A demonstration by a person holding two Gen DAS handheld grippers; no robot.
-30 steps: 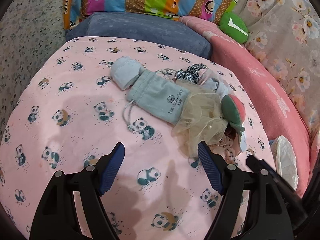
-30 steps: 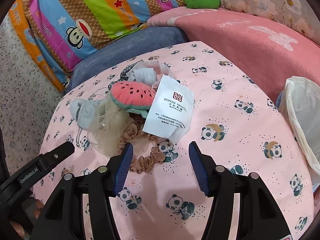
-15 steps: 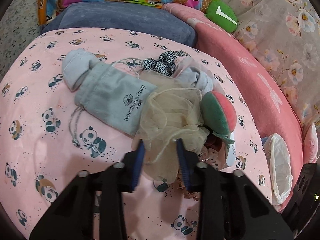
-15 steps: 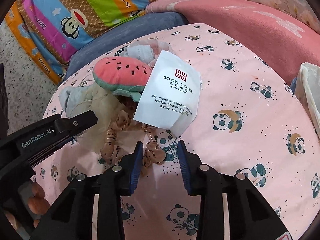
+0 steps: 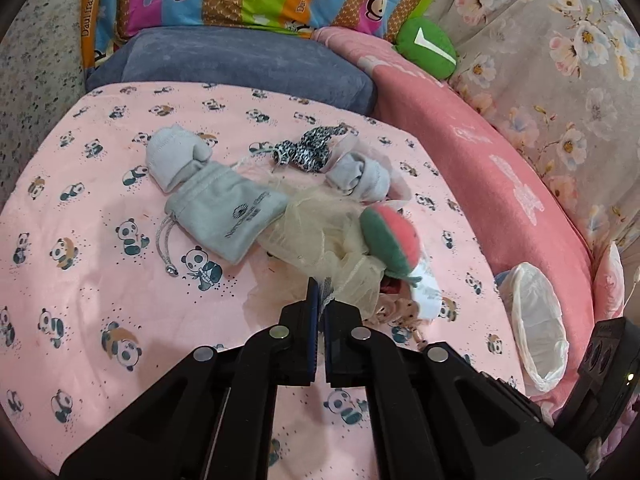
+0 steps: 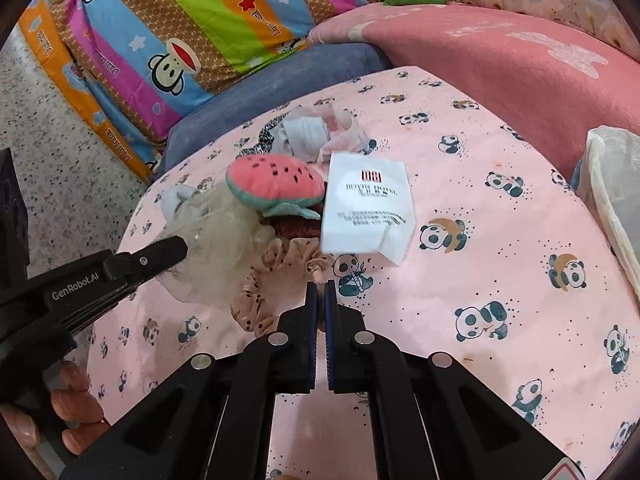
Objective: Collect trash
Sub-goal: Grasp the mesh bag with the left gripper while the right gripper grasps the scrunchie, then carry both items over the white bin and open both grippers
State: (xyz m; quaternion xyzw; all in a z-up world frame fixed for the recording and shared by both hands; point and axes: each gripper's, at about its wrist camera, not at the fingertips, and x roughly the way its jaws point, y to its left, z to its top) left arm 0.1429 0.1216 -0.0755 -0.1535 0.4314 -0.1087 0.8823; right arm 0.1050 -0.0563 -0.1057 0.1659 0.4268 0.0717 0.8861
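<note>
On the pink panda sheet (image 5: pixel 100 280) lies a heap of small items. My left gripper (image 5: pixel 319 292) is shut on the edge of a cream mesh puff (image 5: pixel 320 236), which is lifted a little. In the right wrist view the same gripper (image 6: pixel 176 246) shows from the side, holding the mesh puff (image 6: pixel 224 240). My right gripper (image 6: pixel 320 286) is shut on a fold of the beige dotted scrunchie (image 6: pixel 272 280). A white hotel packet (image 6: pixel 366 210) lies just beyond it, beside a watermelon plush (image 6: pixel 276 182).
A grey drawstring pouch (image 5: pixel 224 216), grey socks (image 5: pixel 172 156) and a black-and-white scrunchie (image 5: pixel 308 150) lie in the heap. A white-lined bin (image 5: pixel 536 320) stands off the sheet's right edge, against the pink blanket (image 5: pixel 500 184). Cushions line the back.
Both grippers went from wide open to shut. The left one advanced onto the mesh puff and drew back with it; the right one closed on the beige scrunchie.
</note>
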